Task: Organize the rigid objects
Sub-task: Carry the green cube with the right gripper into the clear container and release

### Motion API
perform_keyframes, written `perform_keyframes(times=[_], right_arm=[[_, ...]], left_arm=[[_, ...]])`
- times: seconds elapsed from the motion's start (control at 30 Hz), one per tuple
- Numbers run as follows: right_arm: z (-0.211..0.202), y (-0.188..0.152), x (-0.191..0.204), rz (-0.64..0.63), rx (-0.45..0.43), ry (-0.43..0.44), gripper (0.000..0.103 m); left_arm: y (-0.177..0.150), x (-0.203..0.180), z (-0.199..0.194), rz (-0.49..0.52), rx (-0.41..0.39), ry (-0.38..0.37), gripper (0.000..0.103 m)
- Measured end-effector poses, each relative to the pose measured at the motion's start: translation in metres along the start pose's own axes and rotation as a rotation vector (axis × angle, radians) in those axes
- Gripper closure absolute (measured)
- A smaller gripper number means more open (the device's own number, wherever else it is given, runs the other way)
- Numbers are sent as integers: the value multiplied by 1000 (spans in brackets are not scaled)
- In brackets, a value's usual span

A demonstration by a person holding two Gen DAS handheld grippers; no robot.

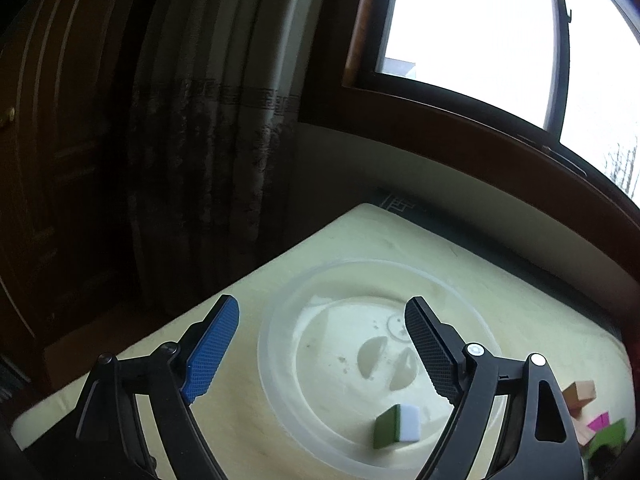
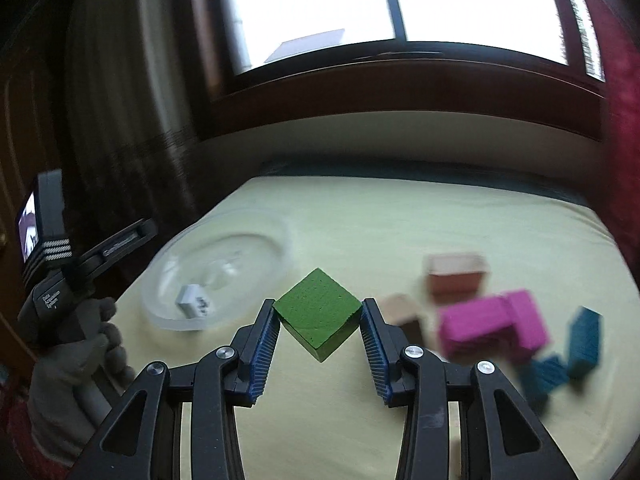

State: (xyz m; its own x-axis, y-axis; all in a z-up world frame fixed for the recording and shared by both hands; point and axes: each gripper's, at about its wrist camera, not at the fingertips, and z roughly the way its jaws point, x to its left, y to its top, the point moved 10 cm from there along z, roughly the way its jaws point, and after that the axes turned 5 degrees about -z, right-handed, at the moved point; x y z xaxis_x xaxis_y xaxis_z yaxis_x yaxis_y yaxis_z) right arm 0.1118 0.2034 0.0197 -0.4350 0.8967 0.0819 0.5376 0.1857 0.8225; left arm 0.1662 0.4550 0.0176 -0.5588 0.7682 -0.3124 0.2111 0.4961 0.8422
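Observation:
My right gripper (image 2: 318,312) is shut on a green wooden cube (image 2: 316,312), held by two corners above the pale yellow table cover (image 2: 400,232). A clear plastic bowl (image 2: 280,236) lies to its left with a green-and-white tile (image 2: 194,300) inside. In the left wrist view my left gripper (image 1: 322,312) hangs open over that bowl (image 1: 276,360), with nothing between its fingers. The tile (image 1: 398,426) rests on the bowl's floor, near the black finger (image 1: 432,352). From the right wrist view the left gripper's body (image 2: 72,276) shows in a gloved hand (image 2: 76,360) beside the bowl.
Loose blocks lie right of the green cube: brown (image 2: 456,276), tan (image 2: 402,312), pink (image 2: 492,324) and teal (image 2: 584,340). Some of them (image 1: 584,412) show at the left view's right edge. A dark curtain (image 1: 200,140) and a window sill (image 2: 400,92) bound the table's far side.

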Motion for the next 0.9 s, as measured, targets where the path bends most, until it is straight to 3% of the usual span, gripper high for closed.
perform_keyframes(times=[0.23, 0.57, 0.9], right_arm=[[34, 16, 43, -57, 22, 73, 59], [76, 29, 70, -72, 52, 129, 59], [77, 19, 56, -36, 59, 125, 54]], left_arm=[[-1, 7, 5, -50, 23, -11, 16], [1, 17, 9, -108, 39, -14, 16], [-2, 14, 11, -96, 49, -14, 16]])
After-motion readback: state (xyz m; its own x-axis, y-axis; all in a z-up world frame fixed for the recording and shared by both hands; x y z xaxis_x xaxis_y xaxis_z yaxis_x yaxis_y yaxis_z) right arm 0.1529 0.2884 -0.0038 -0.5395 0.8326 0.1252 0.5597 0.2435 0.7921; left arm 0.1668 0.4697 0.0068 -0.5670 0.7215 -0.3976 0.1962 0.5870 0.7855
